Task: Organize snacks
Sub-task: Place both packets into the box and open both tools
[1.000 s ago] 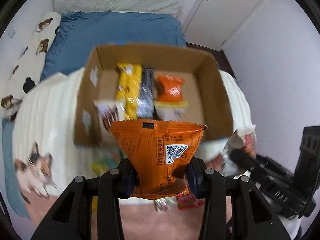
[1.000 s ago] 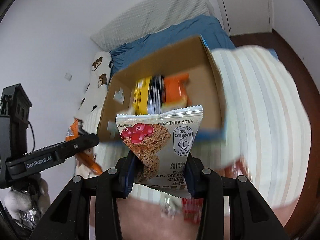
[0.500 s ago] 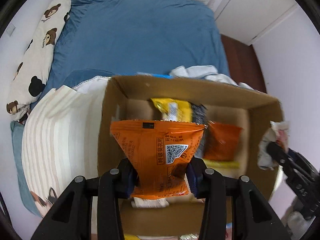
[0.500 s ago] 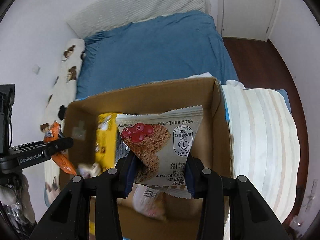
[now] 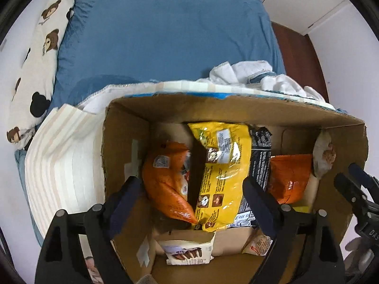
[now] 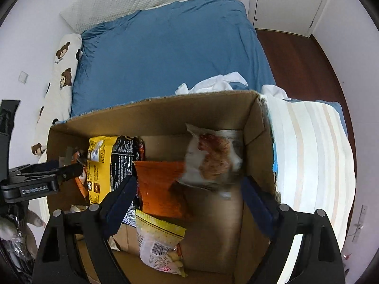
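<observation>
An open cardboard box (image 5: 213,105) sits on a bed and holds several snack packets. My left gripper (image 5: 190,182) hangs over its left half, jaws opening; an orange packet (image 5: 165,182) lies loose below them, leaning on a yellow bag (image 5: 222,170). My right gripper (image 6: 188,182) hangs over the box's (image 6: 154,108) right half, jaws opening too. A white oat-cookie packet (image 6: 213,158), blurred, is free of the pads by the right wall. Beside it are another orange packet (image 6: 161,184) and a black packet (image 6: 123,158). The left gripper (image 6: 71,172) shows at the left.
The box rests on a striped blanket (image 6: 308,153) over a blue sheet (image 5: 165,35). A bear-print pillow (image 5: 40,66) lies at the left, crumpled white cloth (image 5: 248,71) behind the box. Wooden floor (image 6: 296,59) and a door are at the right.
Both grippers came forward and down over the box and opened. The orange packet left the left jaws and lies in the box; the oat-cookie packet left the right jaws.
</observation>
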Demonstrator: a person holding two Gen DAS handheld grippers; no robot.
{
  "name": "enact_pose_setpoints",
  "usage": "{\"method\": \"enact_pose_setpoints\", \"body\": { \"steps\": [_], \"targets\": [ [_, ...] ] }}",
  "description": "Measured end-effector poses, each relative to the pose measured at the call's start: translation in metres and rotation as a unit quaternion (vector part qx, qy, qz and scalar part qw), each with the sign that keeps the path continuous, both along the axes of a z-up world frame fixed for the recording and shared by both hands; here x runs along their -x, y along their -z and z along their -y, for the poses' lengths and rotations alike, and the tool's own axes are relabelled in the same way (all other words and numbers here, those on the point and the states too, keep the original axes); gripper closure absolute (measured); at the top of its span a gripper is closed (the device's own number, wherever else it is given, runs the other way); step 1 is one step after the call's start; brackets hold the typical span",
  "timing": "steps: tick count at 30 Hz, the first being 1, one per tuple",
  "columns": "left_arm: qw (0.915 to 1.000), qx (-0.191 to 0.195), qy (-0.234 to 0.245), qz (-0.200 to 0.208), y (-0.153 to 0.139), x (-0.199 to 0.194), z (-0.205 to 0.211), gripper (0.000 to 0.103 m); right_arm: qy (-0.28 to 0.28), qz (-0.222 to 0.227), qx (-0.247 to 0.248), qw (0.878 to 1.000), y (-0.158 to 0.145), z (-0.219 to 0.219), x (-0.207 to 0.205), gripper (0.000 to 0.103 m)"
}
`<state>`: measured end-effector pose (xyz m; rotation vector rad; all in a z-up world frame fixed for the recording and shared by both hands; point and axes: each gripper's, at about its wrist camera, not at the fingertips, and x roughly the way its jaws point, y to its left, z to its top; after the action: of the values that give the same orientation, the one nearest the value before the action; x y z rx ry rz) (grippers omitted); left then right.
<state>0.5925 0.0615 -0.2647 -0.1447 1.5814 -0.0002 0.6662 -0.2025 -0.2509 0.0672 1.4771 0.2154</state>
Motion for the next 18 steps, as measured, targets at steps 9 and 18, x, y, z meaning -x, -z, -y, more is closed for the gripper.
{"method": "enact_pose_setpoints", "body": {
  "steps": [9, 18],
  "targets": [
    [0.9992, 0.010, -0.012, 0.036, -0.022, 0.013, 0.004, 0.014, -0.003, 0.004, -0.006, 1.000, -0.012, -0.005, 0.014, 0.006],
    [0.9938, 0.003, -0.009, 0.111, -0.065, 0.057, 0.014, 0.014, -0.001, 0.038, -0.019, 0.999, -0.035, -0.001, 0.052, 0.006]
  ]
}}
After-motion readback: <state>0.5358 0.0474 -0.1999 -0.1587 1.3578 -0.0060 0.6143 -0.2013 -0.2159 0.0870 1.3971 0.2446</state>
